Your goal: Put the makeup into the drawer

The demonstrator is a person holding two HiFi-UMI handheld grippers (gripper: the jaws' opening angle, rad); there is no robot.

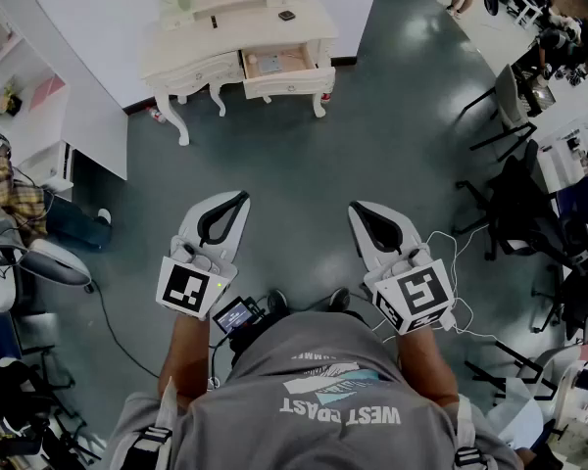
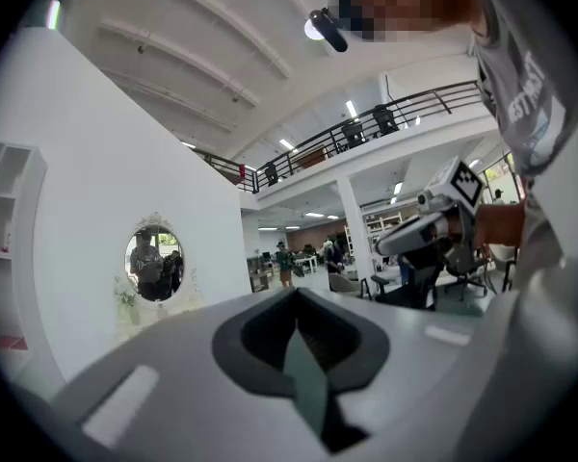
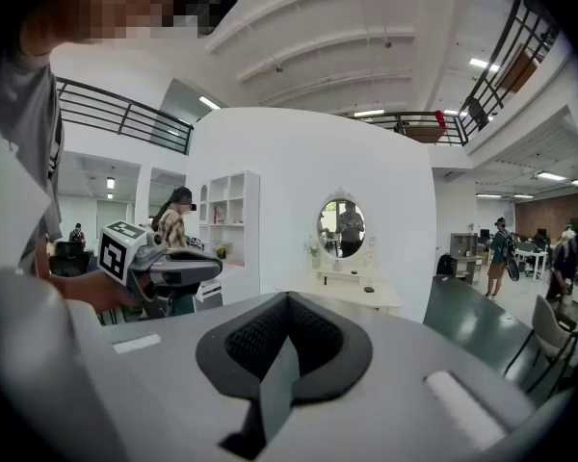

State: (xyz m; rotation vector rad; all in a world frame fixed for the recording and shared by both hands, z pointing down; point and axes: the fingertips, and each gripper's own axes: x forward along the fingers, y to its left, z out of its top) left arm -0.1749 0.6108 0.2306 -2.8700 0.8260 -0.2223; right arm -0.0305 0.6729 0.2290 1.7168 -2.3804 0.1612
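Observation:
A cream dressing table (image 1: pixel 176 55) stands against the far wall, well ahead of me, with its right drawer (image 1: pixel 286 82) pulled open. On the tabletop lie small makeup items, one of them a dark compact (image 1: pixel 287 15). My left gripper (image 1: pixel 241 197) and right gripper (image 1: pixel 356 207) are held side by side over the dark floor, far from the table. Both are shut with nothing between the jaws. In the right gripper view the table (image 3: pixel 352 294) and its oval mirror (image 3: pixel 341 227) sit beyond the closed jaws (image 3: pixel 287 296). In the left gripper view the mirror (image 2: pixel 154 265) shows left of the closed jaws (image 2: pixel 296 292).
White shelves (image 1: pixel 20 67) line the left wall, and a person in a plaid shirt (image 1: pixel 5 194) sits below them. Black chairs (image 1: pixel 529 204) and desks crowd the right side. A white cable (image 1: pixel 451 253) lies on the floor near my right gripper.

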